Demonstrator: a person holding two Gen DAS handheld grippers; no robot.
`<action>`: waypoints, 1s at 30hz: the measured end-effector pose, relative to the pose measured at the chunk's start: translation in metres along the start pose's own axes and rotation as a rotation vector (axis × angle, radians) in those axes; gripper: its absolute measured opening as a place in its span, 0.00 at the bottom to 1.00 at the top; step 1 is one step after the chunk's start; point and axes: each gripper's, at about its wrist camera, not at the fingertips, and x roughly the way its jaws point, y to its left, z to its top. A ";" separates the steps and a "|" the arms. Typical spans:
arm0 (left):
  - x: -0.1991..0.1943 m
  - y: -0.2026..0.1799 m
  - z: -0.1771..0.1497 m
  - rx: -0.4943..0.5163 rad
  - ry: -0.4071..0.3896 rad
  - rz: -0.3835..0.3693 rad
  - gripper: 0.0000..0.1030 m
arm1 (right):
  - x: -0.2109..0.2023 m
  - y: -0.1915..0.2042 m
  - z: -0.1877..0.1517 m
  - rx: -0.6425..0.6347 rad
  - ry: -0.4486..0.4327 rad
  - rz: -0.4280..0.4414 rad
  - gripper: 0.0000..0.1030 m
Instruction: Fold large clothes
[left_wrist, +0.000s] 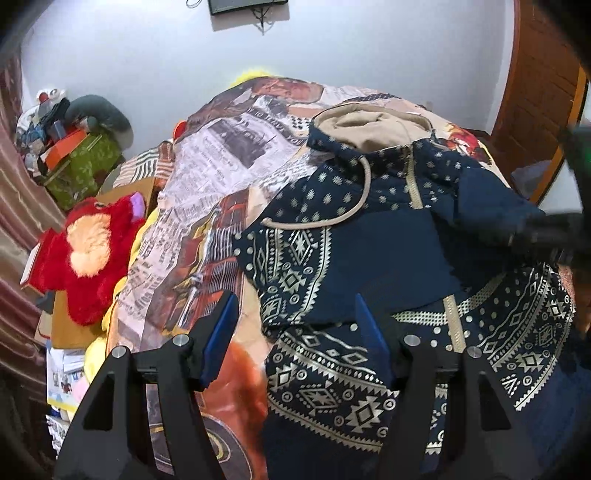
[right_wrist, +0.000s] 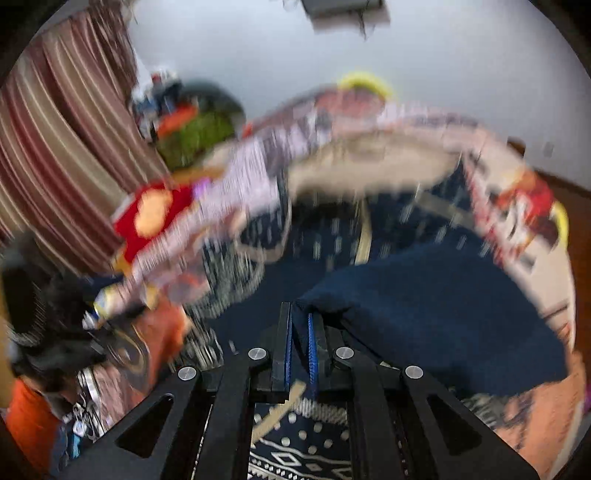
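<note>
A navy hoodie with cream geometric print and a tan-lined hood lies on the bed. Its left sleeve is folded across the chest. My left gripper is open and empty, low over the hoodie's left side near the hem. My right gripper is shut on the hoodie's plain navy right sleeve and holds it lifted over the body. It also shows in the left wrist view as a dark blur at the sleeve's end. The right wrist view is motion-blurred.
A newspaper-print bedcover covers the bed. A red plush toy lies at the bed's left edge. Boxes and clutter stand by a striped curtain. A wooden door is at the right.
</note>
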 end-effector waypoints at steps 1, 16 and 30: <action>0.001 0.001 -0.001 -0.004 0.005 0.000 0.63 | 0.007 -0.001 -0.006 0.001 0.023 -0.008 0.05; -0.016 -0.086 0.040 0.116 -0.043 -0.093 0.64 | -0.071 -0.068 -0.050 0.121 0.035 -0.011 0.59; 0.055 -0.335 0.078 0.473 0.043 -0.263 0.74 | -0.200 -0.184 -0.105 0.254 -0.211 -0.400 0.73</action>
